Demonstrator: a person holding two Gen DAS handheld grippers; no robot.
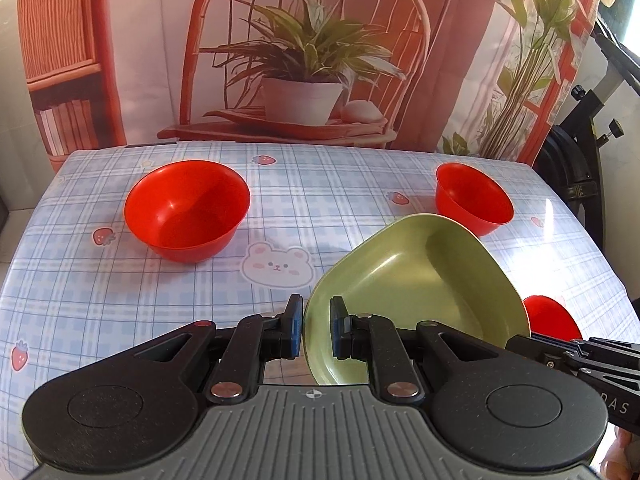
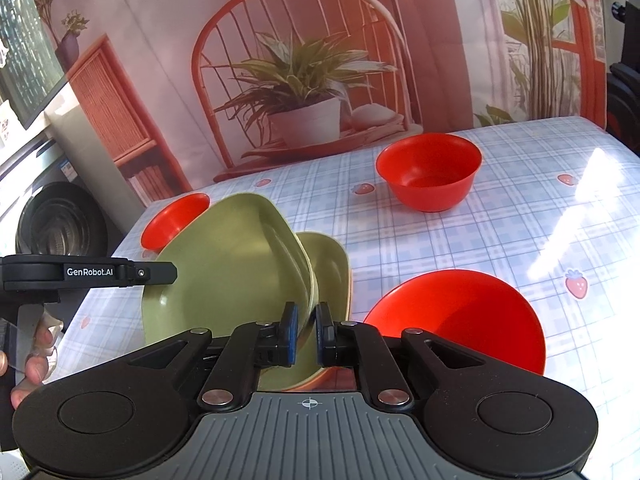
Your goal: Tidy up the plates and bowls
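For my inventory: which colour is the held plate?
Green plate, clearest in the left wrist view.

Two green plates (image 2: 224, 280) are tilted, lifted, seemingly overlapping; three red bowls (image 1: 186, 210) stand upright on the table.

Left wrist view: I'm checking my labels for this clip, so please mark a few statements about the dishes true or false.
1. The left gripper holds a green plate by its rim. True.
2. The green plate lies flat on the table. False: it is tilted, lifted at the gripper's side.
3. The bowl on the left is blue. False: it is red.
4. The tablecloth shows a bear face. True.
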